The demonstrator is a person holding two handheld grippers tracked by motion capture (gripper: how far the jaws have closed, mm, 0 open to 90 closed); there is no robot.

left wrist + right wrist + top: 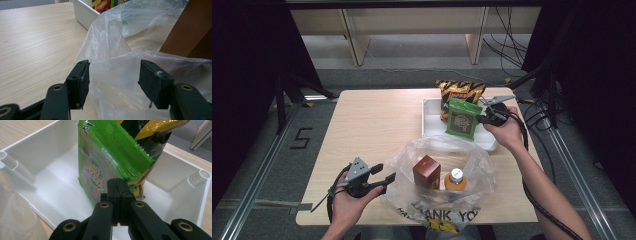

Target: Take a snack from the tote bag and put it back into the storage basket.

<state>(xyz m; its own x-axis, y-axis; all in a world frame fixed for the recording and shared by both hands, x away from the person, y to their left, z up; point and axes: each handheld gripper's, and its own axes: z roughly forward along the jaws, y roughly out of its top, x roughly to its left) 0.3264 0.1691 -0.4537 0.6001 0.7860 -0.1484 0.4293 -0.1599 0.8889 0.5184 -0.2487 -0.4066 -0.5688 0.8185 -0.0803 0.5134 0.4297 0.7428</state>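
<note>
Right tongs [120, 192] clamped on green snack packet [463, 118]; left tongs [113, 80] apart.
Left tongs straddle the clear plastic bag [117, 62] on the wooden surface [372, 120]; packet hangs over the white bin [45, 157].

A pale wooden table [372, 125] carries a white tray [428, 120] at about 1 o'clock from its middle. An orange-and-black chip bag [460, 90] stands upright at the tray's 12 o'clock end. Toward the table's 6 o'clock edge sits a brown box [427, 171], with a white-capped bottle [455, 179] of orange drink just beside it at 3 o'clock. On the grey floor at 9 o'clock is a black "5" mark [301, 138], and cables [512, 50] trail at 1 o'clock
</note>
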